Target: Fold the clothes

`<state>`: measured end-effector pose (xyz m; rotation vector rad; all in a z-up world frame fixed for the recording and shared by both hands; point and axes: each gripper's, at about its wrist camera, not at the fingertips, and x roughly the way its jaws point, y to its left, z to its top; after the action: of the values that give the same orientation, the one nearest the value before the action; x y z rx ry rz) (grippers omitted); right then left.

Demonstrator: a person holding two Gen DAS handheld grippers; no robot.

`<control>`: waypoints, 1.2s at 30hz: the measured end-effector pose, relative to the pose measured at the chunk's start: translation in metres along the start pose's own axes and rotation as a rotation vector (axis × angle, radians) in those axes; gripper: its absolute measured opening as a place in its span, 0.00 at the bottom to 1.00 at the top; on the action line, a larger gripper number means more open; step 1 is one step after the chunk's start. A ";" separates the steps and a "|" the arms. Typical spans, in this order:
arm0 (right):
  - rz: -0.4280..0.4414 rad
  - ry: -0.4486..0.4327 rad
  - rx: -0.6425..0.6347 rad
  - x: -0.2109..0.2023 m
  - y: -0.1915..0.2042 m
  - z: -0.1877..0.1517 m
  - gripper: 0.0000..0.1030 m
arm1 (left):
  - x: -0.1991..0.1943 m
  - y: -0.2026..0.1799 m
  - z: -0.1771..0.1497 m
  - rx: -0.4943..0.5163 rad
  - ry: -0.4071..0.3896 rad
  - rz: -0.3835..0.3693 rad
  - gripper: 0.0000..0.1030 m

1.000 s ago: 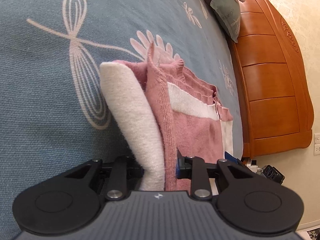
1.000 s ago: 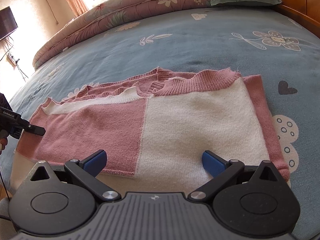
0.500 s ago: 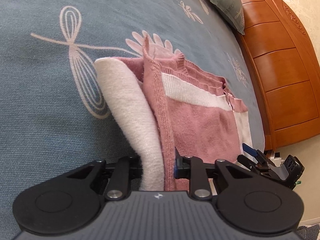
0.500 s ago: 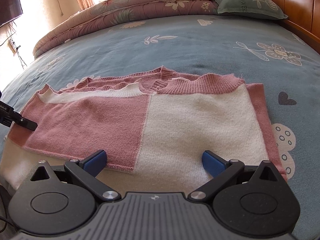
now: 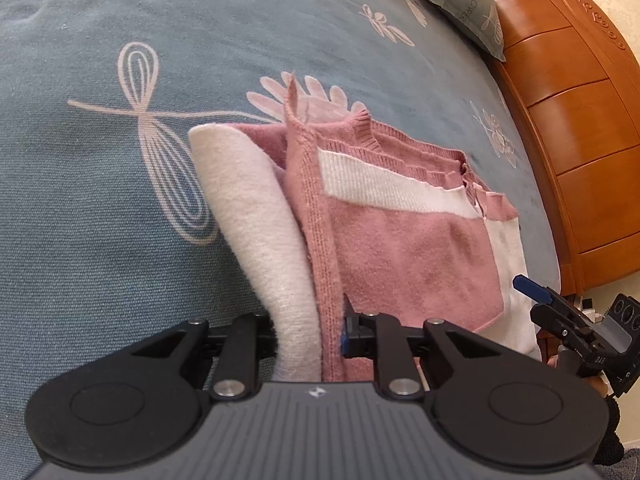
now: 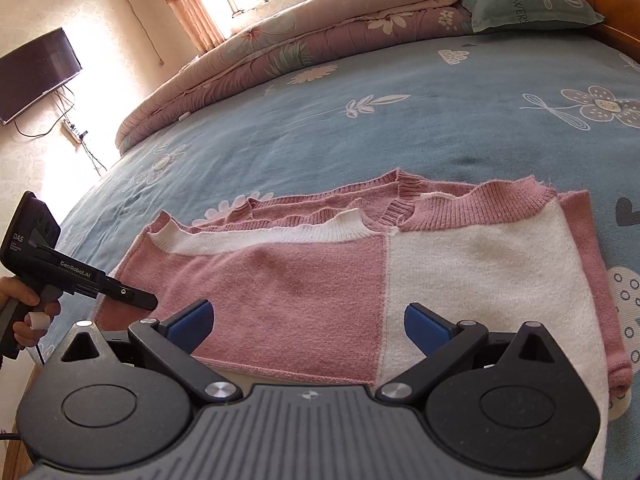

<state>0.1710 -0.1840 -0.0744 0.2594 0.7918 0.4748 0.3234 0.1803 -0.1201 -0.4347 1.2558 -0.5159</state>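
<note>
Closing, the left gripper (image 5: 310,334) pinches the pink-and-white sweater's (image 5: 400,256) near edge, now lifted higher off the blue bedspread (image 5: 100,200). Right wrist view: right gripper (image 6: 308,326), fingers spread, has drawn nearer the sweater's hem; folding begins.

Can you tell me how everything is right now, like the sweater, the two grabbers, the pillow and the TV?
Sweater: partly folded, flat on the bed, one edge lifted.
Left gripper: closing, pinching the sweater's edge.
Right gripper: open, empty, over the sweater's near edge.
Pillow: lying at the headboard.
Quilt: bundled along the far side.
TV: screen dark.
</note>
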 end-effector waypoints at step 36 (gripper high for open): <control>-0.022 -0.103 -0.044 -0.015 0.003 -0.001 1.00 | -0.031 -0.047 -0.003 0.065 -0.065 -0.110 0.18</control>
<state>0.1602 -0.1885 -0.0651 0.2324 0.6819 0.4544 0.3075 0.1604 -0.0698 -0.4636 1.1543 -0.6292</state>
